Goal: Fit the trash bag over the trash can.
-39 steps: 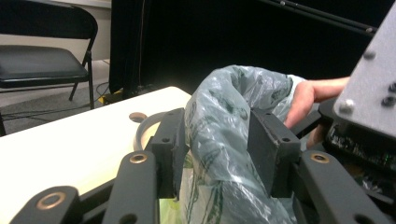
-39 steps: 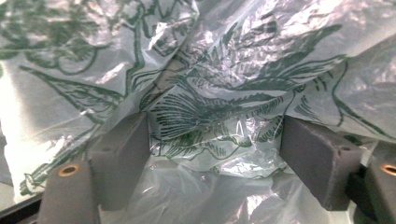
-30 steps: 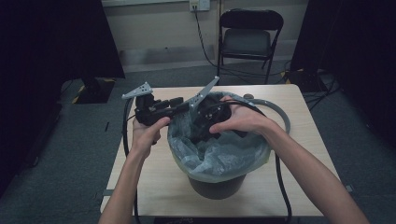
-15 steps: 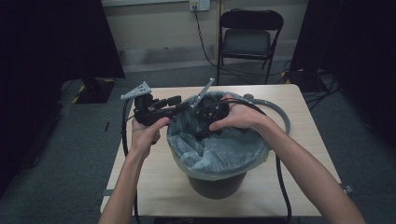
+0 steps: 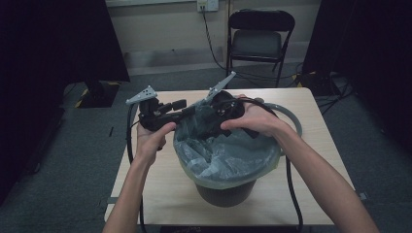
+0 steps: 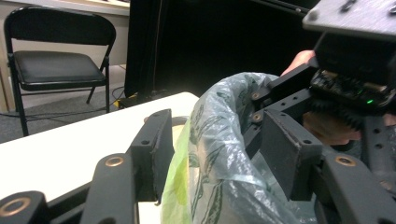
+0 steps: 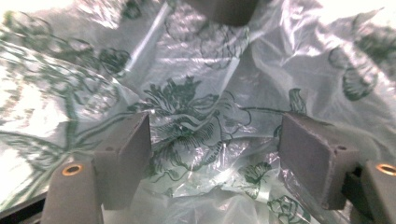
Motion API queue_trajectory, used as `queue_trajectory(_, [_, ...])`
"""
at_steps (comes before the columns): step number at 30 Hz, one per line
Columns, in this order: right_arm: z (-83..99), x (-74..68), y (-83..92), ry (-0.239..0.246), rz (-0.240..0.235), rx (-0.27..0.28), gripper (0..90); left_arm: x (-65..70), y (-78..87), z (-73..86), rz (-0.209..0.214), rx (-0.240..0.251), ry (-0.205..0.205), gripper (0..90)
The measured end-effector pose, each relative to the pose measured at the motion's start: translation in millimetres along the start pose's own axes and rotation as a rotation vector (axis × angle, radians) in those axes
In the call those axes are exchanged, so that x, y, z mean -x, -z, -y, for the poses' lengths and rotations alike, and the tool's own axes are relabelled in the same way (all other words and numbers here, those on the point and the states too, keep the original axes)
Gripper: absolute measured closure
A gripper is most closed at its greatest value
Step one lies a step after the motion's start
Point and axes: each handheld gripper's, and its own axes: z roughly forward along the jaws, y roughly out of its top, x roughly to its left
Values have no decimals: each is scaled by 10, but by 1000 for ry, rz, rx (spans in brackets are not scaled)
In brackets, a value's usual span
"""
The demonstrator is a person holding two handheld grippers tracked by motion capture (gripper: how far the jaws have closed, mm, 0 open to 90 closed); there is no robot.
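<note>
With the left gripper (image 6: 210,154) just opening its jaws around the liner bag (image 5: 226,155) at the far rim of the bin (image 5: 226,194), and the right gripper (image 7: 215,154) standing apart inside it, the bag may slip down.

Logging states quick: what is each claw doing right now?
Left claw: open, jaws just opening, bag rim between them, unpressed.
Right claw: open, pointing into the bag, gripping nothing.
</note>
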Motion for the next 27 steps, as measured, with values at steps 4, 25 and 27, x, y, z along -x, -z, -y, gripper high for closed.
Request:
queue_trajectory(4, [-16,23,118,-1,-7,77,253,-18,6,4,1,1,6,441])
queue_trajectory(25, [37,175,635,-104,92,412,249,-2,14,-7,-8,10,24,292])
queue_trajectory(27, [44,197,670,-115,109,418,247,4,10,-5,-8,4,17,287])
